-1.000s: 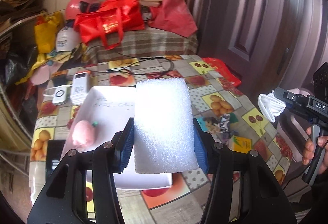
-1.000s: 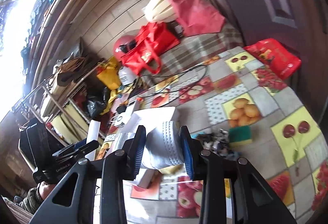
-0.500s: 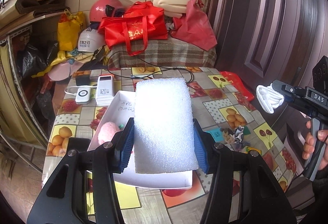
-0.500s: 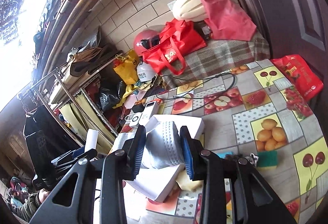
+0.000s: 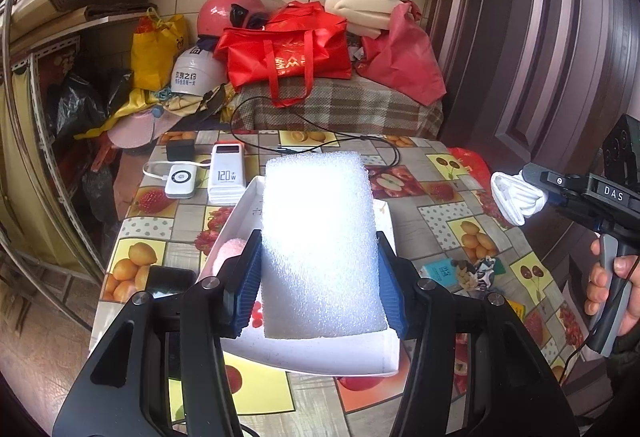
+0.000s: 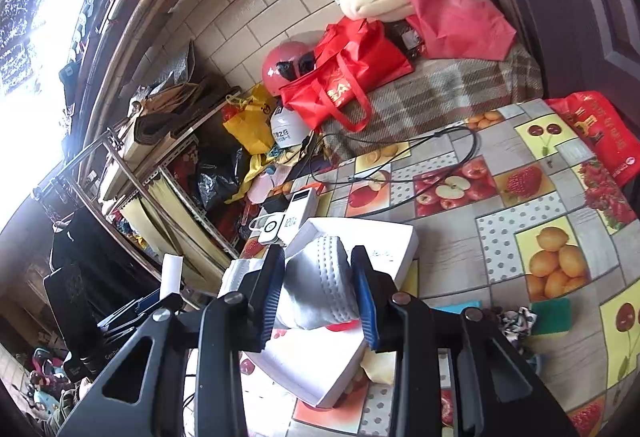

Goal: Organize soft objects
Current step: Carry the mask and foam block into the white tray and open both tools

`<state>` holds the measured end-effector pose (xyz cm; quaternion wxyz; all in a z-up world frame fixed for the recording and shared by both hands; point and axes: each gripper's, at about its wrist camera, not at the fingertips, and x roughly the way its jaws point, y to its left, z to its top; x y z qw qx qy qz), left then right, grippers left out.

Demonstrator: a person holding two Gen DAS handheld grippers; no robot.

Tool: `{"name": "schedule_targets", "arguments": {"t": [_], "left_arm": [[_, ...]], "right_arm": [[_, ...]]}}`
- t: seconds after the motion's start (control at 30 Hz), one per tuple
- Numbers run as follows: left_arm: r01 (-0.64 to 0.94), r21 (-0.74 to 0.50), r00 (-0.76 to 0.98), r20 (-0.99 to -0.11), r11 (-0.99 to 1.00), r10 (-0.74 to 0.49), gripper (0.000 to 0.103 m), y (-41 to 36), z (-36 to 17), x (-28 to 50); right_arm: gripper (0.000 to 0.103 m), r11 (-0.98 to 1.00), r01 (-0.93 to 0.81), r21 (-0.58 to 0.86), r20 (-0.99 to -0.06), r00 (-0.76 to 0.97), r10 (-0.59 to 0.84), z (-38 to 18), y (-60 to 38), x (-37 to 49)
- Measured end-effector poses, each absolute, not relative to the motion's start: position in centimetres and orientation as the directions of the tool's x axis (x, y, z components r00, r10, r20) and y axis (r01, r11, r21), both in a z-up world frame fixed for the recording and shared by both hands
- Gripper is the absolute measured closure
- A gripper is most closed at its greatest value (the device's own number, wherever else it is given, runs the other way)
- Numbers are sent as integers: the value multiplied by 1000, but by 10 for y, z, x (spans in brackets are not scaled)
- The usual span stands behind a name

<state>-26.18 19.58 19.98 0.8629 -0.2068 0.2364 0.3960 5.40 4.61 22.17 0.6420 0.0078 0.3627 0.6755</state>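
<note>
The left gripper (image 5: 320, 289) stays clamped on the white foam block (image 5: 320, 237), now lifted higher above the white tray (image 5: 320, 363). At three o'clock, the right gripper (image 6: 320, 293) grips the rolled white cloth (image 6: 320, 285); both await placing.

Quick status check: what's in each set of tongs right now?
Left tongs: closed on the white foam block.
Right tongs: closed on the white padded cloth.
</note>
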Motion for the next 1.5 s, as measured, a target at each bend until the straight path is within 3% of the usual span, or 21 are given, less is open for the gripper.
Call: {"name": "schedule_targets", "arguments": {"t": [0.67,1.0,1.23,1.5], "left_arm": [[-808,-194,537,-631,556,559,51,238,168,-257],[-837,-221,498,-685,500,531,51,298,147,-243],[-813,-206,490,-747,545,449,51,290,110,-208],[-826,-178,450,-779,534,436,51,290,92,-201]], "right_arm": [[69,84,-859,505,-525,-229,820,193,99,44],[69,130,-868,480,-585,-206,784,172,145,37],[69,176,-863,473,-645,-204,736,137,172,28],[67,236,-827,511,-678,-219,701,109,198,25]]}}
